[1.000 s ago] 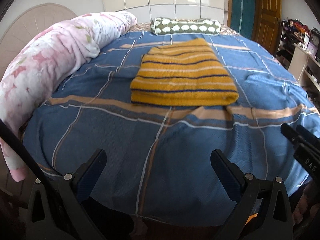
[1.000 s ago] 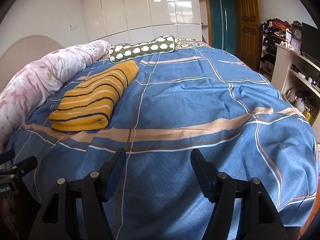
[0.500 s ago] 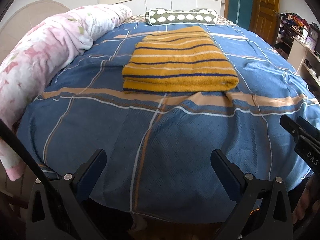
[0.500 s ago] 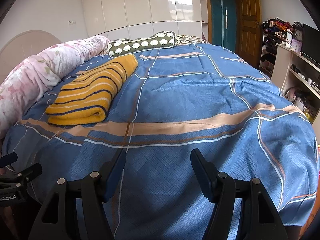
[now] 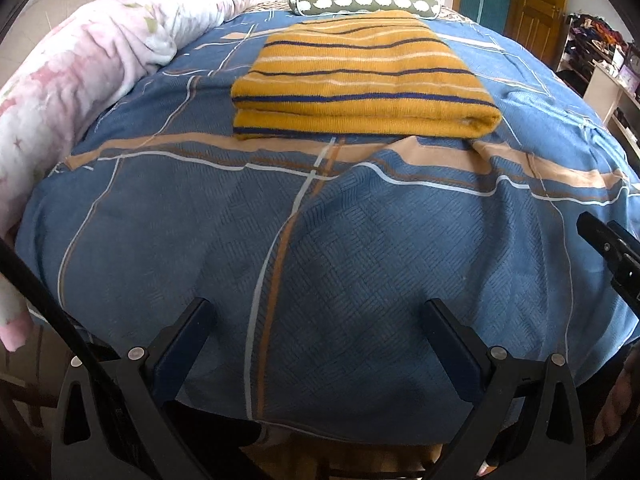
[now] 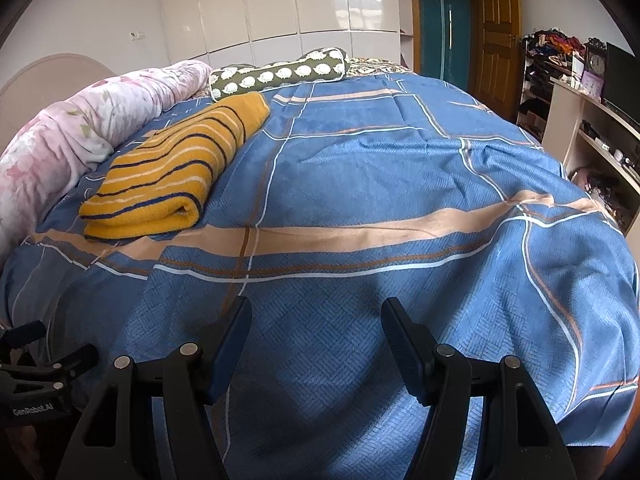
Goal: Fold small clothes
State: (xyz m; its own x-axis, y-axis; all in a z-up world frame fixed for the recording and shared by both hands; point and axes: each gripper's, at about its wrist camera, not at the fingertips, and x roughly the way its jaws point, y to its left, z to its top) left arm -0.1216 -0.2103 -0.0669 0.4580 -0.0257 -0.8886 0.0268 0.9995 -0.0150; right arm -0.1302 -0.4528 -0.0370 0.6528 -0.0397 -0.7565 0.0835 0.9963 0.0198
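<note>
A mustard-yellow sweater with navy and white stripes (image 5: pixel 360 80) lies folded flat on the blue plaid bedspread (image 5: pixel 340 260). In the right wrist view the sweater (image 6: pixel 176 176) lies at the left. My left gripper (image 5: pixel 316 316) is open and empty, above the near part of the bed, well short of the sweater. My right gripper (image 6: pixel 316 312) is open and empty, over the bedspread (image 6: pixel 380 184) to the right of the sweater. The right gripper's body shows at the right edge of the left wrist view (image 5: pixel 612 252).
A rolled pink floral quilt (image 5: pixel 80 72) runs along the bed's left side. A green bolster pillow with white spots (image 5: pixel 364 0) lies at the head. Shelves with clutter (image 6: pixel 576 120) stand to the right. White wardrobes (image 6: pixel 280 8) and a wooden door (image 6: pixel 496 24) are behind.
Both grippers have moved forward over the bed, so the sweater looks nearer and larger. The sweater itself has not moved. Both grippers stay open.
</note>
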